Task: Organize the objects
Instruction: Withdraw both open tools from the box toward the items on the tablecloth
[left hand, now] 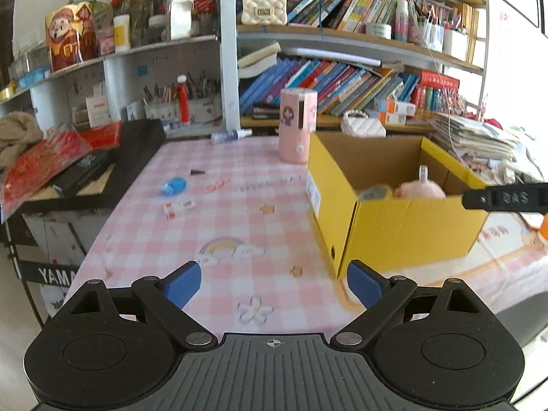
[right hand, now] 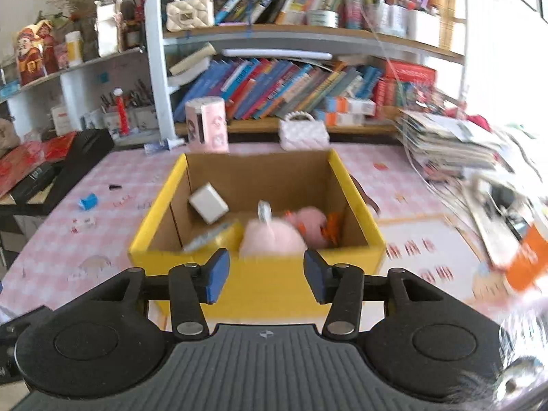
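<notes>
A yellow cardboard box stands open on the pink checked tablecloth. Inside lie a pink plush toy, a second pink toy with orange parts, a white box and a yellow packet. My right gripper hovers at the box's near wall, open, with nothing between its blue pads. My left gripper is open wide over bare cloth, left of the box. Loose on the cloth to the left are a small blue item, red-and-white packs and a black cap.
A pink cylinder, a lying spray bottle and a white quilted purse sit at the table's back edge under crowded bookshelves. A black case borders the left side. Stacked papers and an orange object crowd the right.
</notes>
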Motion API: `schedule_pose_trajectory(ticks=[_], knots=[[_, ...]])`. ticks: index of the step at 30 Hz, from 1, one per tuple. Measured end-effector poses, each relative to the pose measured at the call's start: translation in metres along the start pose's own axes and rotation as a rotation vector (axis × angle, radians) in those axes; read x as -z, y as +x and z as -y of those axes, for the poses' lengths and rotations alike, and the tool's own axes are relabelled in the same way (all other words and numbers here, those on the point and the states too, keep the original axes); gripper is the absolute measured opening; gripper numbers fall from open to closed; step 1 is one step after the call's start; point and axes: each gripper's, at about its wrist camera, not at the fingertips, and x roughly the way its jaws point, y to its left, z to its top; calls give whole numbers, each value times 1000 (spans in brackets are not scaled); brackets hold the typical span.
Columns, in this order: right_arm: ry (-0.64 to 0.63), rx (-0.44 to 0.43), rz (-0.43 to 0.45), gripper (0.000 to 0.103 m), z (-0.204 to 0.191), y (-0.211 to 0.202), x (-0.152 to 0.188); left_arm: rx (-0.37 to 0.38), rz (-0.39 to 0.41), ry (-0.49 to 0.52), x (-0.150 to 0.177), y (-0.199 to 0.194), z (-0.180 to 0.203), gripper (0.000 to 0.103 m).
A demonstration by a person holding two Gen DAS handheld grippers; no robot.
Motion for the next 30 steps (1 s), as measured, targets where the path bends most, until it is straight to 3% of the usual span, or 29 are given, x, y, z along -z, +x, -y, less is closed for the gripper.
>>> schedule_pose_trajectory(ticks=[7, 15, 30], knots=[[26, 53, -57, 50, -26, -28, 47, 29, -45, 16, 25, -12, -14, 94], [19, 49, -97, 55, -59, -44, 80, 30, -80, 23, 43, -25, -32, 95], [-44, -65, -139, 59, -133, -52, 103, -20, -106, 4, 67, -45, -82, 96]])
